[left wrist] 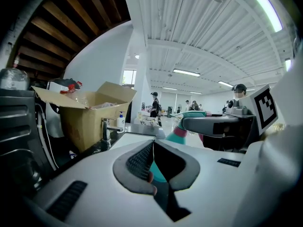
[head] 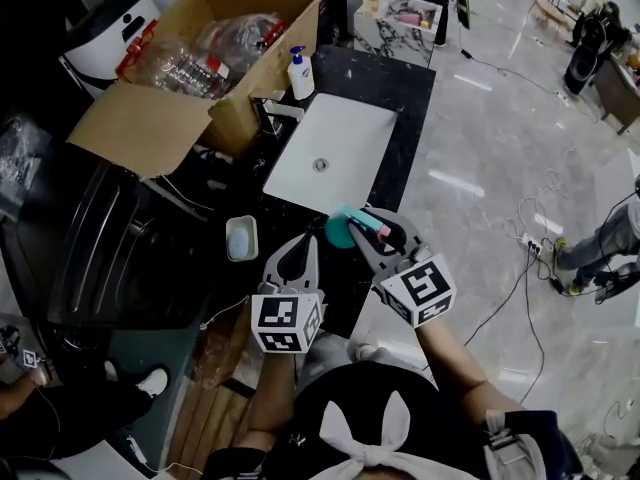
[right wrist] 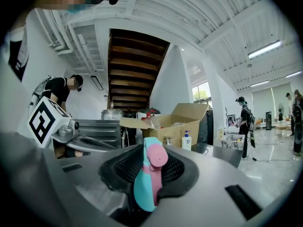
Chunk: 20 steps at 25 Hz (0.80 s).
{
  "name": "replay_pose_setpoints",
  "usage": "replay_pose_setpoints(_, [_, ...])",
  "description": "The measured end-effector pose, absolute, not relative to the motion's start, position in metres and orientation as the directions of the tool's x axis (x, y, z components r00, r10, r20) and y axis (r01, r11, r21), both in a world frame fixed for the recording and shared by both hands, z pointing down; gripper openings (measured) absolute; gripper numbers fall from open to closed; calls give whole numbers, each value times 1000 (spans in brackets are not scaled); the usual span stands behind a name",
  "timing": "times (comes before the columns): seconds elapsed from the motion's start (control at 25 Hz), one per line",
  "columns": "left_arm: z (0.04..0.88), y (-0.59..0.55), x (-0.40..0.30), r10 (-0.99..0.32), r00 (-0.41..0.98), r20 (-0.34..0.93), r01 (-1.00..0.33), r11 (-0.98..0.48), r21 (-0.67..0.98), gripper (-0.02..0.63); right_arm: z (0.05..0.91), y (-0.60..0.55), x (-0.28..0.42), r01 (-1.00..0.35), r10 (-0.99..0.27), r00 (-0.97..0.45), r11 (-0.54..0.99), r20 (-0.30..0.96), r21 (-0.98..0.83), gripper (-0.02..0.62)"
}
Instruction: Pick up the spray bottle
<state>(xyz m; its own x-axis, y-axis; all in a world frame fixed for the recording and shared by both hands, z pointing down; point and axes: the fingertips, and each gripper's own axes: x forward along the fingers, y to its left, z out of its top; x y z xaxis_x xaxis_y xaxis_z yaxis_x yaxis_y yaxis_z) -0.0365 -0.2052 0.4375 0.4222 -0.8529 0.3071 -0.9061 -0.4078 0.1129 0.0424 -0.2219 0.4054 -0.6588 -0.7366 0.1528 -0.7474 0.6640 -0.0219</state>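
The black stone counter point(head: 405, 88) runs away from the person. An open brown cardboard box point(head: 140, 128) full of clear plastic bottles sits at its far left corner, and a white rectangular sink point(head: 350, 133) is set into its middle.

The left gripper point(head: 303, 248) hovers over the counter's near edge. Its jaws meet at the tips on nothing, and only teal from the bottle beyond shows through the gap beneath them point(left wrist: 152, 143).

The right gripper point(head: 368, 226) is just beside it, clamped narrow on the teal plastic spray bottle with the pink trigger point(head: 345, 230). The bottle hangs in the air above the counter's near edge, in front of the sink's near corner. In the right gripper view the pads press on either side of the teal-and-pink head point(right wrist: 147, 178). The rounded body juts out towards the left gripper.

I judge the bottle light, though how full it is cannot be seen. Its smooth, rounded plastic body is likely slippery and may flex under pressure. The head and neck are stiffer and narrow enough to fit the jaws, so they look the safer hold. The pads should stay clear of the trigger, or it may spray.
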Motion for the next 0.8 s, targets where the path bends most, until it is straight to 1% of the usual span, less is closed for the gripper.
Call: replay_pose_setpoints(0.8, [432,-193,-5,-818,490,301,-871,-477,120,28,412,-197,72,-783,-767,-618,619,172,-55,95])
